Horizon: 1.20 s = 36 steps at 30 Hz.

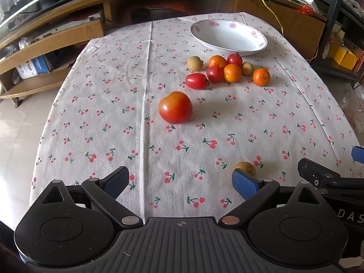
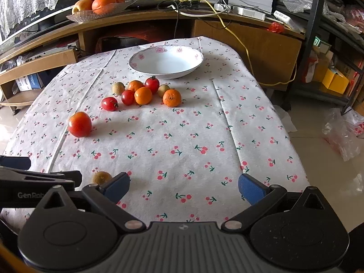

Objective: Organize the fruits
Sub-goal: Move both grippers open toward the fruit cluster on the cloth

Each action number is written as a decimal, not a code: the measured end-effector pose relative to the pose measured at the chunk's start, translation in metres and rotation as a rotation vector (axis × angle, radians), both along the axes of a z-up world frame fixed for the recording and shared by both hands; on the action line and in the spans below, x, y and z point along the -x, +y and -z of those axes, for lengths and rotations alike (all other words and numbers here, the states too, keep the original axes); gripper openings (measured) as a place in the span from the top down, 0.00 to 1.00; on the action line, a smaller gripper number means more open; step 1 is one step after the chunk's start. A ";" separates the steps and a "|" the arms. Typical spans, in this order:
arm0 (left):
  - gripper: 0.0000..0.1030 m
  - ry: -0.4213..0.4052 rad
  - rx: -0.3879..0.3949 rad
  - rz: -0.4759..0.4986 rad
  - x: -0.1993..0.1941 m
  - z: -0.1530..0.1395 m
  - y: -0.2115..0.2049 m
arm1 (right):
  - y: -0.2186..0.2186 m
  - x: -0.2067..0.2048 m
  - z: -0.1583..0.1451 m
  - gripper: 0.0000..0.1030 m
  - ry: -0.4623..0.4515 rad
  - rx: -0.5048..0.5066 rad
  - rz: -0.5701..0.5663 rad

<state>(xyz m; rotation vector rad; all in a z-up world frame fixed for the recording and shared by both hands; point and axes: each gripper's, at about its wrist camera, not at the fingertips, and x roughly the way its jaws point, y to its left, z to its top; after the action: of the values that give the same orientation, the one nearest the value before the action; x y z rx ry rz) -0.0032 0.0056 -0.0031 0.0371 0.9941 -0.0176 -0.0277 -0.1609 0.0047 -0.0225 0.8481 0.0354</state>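
Cherry-print tablecloth (image 1: 113, 113) carries a brown fruit (image 1: 246, 168) half hidden behind the spread left gripper (image 1: 182, 182); right gripper (image 2: 184, 187) spread too.

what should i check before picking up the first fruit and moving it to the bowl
1. Bowl empty and free to receive: ok.
2. Left gripper jaws open, nothing held: ok.
3. Right gripper jaws open, nothing held: ok.
4. Big tomato stands alone, free to approach: ok.
5. Small fruits packed close together, room for jaws between them: not ok.
6. Stray brown fruit close to the left gripper's blue pad, touching or not: cannot tell.
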 end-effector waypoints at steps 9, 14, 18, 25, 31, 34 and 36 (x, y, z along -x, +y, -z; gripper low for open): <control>0.07 -0.009 -0.022 -0.009 0.000 -0.001 0.001 | 0.006 0.000 -0.002 0.04 0.004 -0.013 -0.027; 0.07 -0.020 -0.032 -0.016 0.002 -0.003 0.001 | 0.006 0.000 -0.002 0.05 0.006 -0.022 -0.036; 0.07 -0.024 -0.037 -0.028 0.003 -0.004 0.002 | 0.009 0.000 -0.004 0.06 0.001 -0.024 -0.046; 0.08 -0.042 -0.061 -0.051 0.006 -0.012 0.006 | 0.013 -0.001 -0.009 0.08 -0.011 -0.042 -0.068; 0.05 -0.051 -0.078 -0.029 0.002 -0.007 0.011 | 0.017 -0.004 -0.003 0.08 0.004 -0.059 -0.112; 0.05 -0.060 -0.070 -0.032 0.001 -0.009 0.014 | 0.019 -0.002 -0.001 0.10 -0.007 -0.065 -0.147; 0.05 -0.070 -0.077 -0.033 0.000 -0.011 0.015 | 0.022 -0.001 0.000 0.13 -0.008 -0.065 -0.178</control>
<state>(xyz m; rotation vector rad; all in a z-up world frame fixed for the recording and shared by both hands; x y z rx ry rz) -0.0033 0.0210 0.0083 0.0915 0.9248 0.0516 -0.0268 -0.1391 0.0046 -0.0370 0.8348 0.2301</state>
